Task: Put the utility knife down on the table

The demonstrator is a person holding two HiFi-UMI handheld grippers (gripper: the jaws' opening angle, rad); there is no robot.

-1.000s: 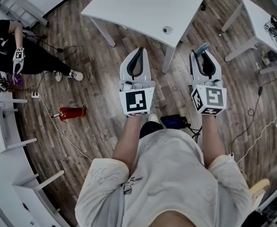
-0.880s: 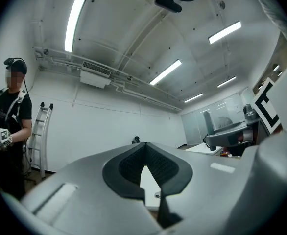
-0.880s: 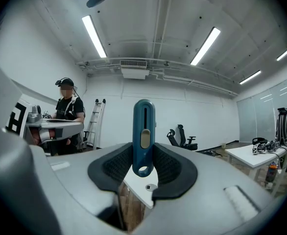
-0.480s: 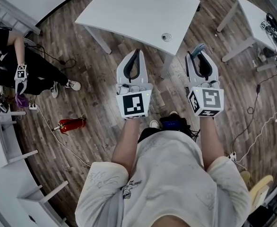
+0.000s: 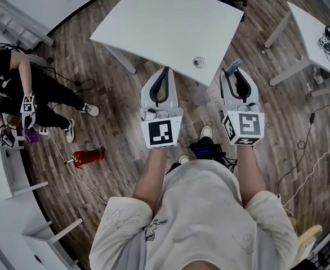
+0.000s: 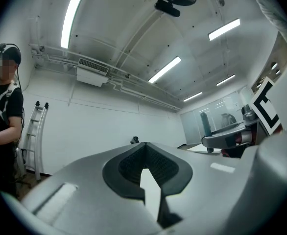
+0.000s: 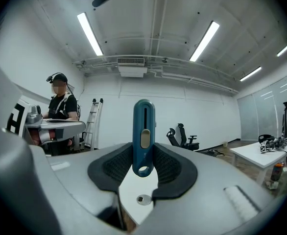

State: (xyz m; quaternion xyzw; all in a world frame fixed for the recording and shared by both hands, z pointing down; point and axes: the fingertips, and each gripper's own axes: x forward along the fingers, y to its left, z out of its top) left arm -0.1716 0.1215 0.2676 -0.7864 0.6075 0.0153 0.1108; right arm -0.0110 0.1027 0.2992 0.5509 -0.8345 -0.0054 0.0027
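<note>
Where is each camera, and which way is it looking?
Head view: on the person's head, facing down at the white table; arms show.
Left gripper view: on the left gripper, facing level across the room; shut jaws show.
Right gripper view: on the right gripper, facing level; jaws hold the utility knife.
Shared: both gripper views see the ladder.

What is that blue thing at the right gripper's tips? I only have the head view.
Observer: A teal utility knife, clamped upright between the right gripper's pads, with its slider facing the camera.
Operator: Blade out?
Observer: No blade shows past its top end in the right gripper view.
Operator: Left gripper carrying anything?
Observer: No. The left gripper is shut, tips together, nothing between the pads.
</note>
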